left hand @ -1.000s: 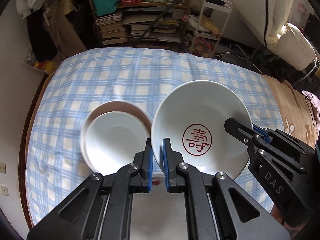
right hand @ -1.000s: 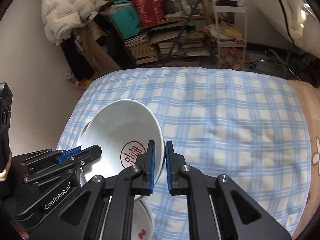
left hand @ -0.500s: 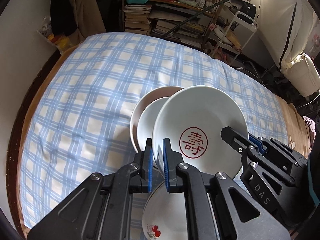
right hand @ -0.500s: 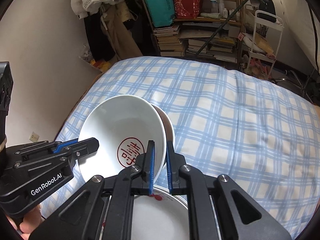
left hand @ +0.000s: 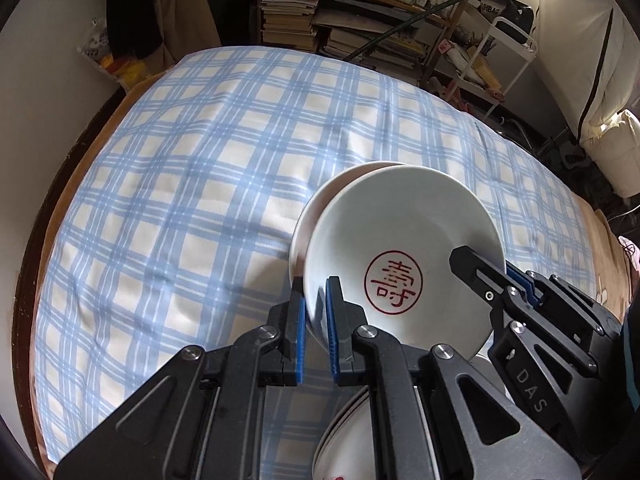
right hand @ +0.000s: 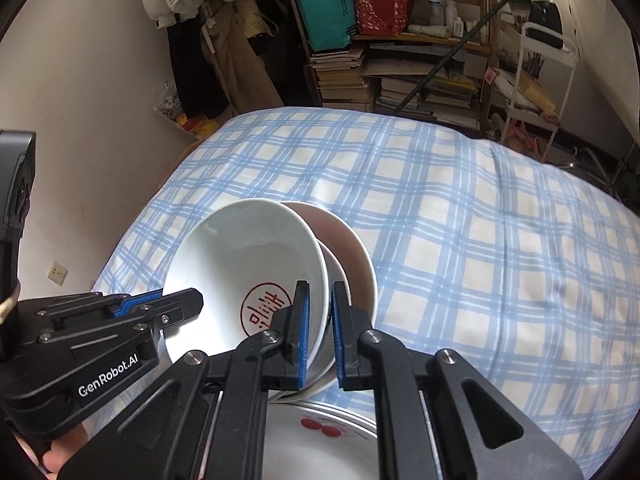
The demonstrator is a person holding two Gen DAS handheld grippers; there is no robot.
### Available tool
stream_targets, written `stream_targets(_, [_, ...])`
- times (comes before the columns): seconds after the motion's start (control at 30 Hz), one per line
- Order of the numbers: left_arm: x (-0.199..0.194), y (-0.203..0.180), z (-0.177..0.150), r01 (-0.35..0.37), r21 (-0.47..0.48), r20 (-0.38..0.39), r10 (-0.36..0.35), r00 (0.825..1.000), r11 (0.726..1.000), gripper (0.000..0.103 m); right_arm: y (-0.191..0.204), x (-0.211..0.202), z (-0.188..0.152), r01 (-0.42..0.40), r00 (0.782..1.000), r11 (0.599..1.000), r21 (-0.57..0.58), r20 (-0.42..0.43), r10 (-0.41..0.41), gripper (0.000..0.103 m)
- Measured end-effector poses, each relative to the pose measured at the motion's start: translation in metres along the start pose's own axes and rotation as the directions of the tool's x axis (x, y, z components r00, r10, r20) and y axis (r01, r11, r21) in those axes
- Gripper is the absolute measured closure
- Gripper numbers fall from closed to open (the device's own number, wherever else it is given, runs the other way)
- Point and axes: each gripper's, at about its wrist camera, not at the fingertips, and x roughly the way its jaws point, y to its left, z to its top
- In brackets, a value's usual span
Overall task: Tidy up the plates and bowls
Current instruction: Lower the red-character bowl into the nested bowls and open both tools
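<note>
Blue-and-white checked cloth covered the wide soft surface that filled both views, with shelves of stacked books across the upper part of each frame.

Judging by how the dishes lay, the stacking looked well under way but not finished. A large white bowl with a red seal character sat tilted right of centre in the left wrist view. It overlapped a pinkish bowl and a smaller white one inside that, just beyond it. At the bottom edge of the right wrist view lay a plate with a red cherry mark. Seating the big bowl level on a pile probably remained, as did joining the plate to it.

Both pairs of tongs were drawn narrow, each pinching the big bowl's rim between its blue pads. The left gripper clamped the lower-left edge of the bowl, and the right gripper gripped the opposite edge. Whether the bowl rested on anything or hung between them I could not tell.
</note>
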Motion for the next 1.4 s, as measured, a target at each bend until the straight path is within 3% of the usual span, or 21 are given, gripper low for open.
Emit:
stream_targets(0.4, [0.001, -0.009, -0.001, -0.069, 0.069, 0.052, 0.065, 0.997, 0.995, 0.09, -0.012, 0.003, -0.009, -0.063, 0.998, 0.997, 0.055, 0.011, 0.062, 0.087])
stream_targets(0.7, [-0.002, 0.005, 0.0, -0.016, 0.032, 0.033, 0.015, 0.999, 0.999, 0.082, -0.018, 0.001, -0.011, -0.112, 0.994, 0.99, 0.084, 0.024, 0.111, 0.087])
stream_targets(0.97, [-0.013, 0.007, -0.002, -0.029, 0.039, 0.052, 0.027, 0.998, 0.999, 0.083, -0.017, -0.003, -0.011, -0.11, 0.994, 0.991, 0.077, 0.027, 0.109, 0.084])
stream_targets(1.07, [-0.015, 0.012, -0.001, -0.024, 0.017, 0.053, 0.023, 0.998, 1.0, 0.083, -0.014, -0.01, -0.01, -0.083, 0.996, 0.995, 0.052, 0.048, 0.08, 0.075])
stream_targets(1.2, [-0.018, 0.018, 0.002, -0.044, 0.001, 0.063, 0.044, 0.997, 0.999, 0.082, -0.016, -0.019, -0.007, -0.115, 0.991, 0.992, 0.057, 0.076, 0.111, 0.068])
stream_targets(1.27, [-0.017, 0.021, 0.002, -0.08, 0.001, 0.062, 0.08, 0.995, 0.997, 0.078, -0.018, -0.023, -0.005, -0.102, 0.992, 0.993, 0.051, 0.081, 0.098, 0.059])
stream_targets(1.33, [-0.016, 0.025, 0.003, -0.115, -0.007, 0.061, 0.116, 0.991, 0.993, 0.07, -0.022, -0.026, -0.004, -0.075, 0.994, 0.996, 0.048, 0.087, 0.071, 0.042])
stream_targets(1.4, [-0.014, 0.031, 0.004, -0.148, -0.016, 0.06, 0.149, 0.987, 0.989, 0.058, -0.028, -0.029, -0.001, -0.05, 0.995, 0.997, 0.051, 0.085, 0.046, 0.035])
